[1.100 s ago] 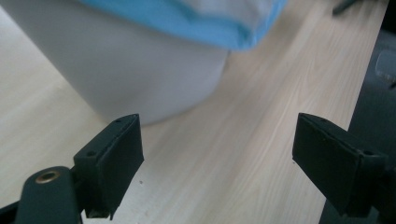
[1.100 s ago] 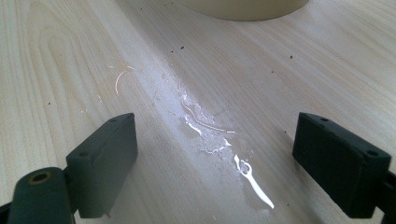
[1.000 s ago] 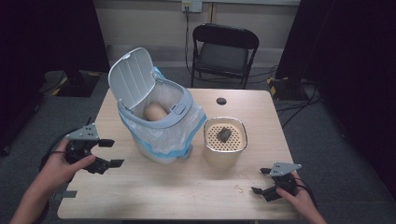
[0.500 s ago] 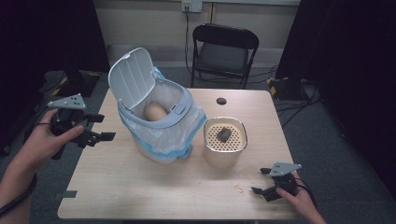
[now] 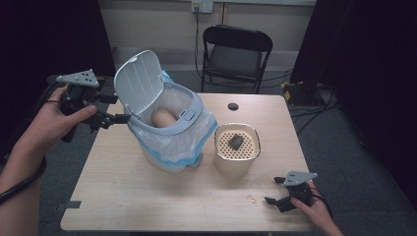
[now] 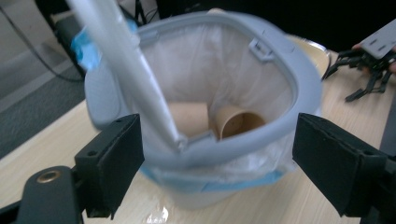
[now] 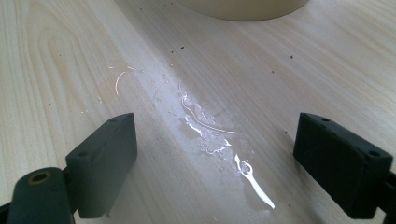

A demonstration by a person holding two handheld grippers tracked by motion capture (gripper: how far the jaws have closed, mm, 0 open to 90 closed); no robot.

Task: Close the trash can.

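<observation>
Reaching for the rim of the grey plastic bin lined with a white bag (image 5: 169, 129), the left gripper (image 5: 117, 118) holds its jaws apart astride the hinge corner, clamped on nothing; to do this well, I judge it should close on the ring beside the hinge, clear of the bag; the bin stands at the left-middle of the wooden table (image 5: 123, 196), long axis upright, mouth upward, raised lid (image 5: 137, 83) leaning toward that gripper; the right gripper (image 5: 280, 200) rests open near the front edge.

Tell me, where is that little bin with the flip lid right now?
In the high view the bin stands left of centre on the table, lid up, beside the cream container; the left tongs hover at its left rim.
</observation>
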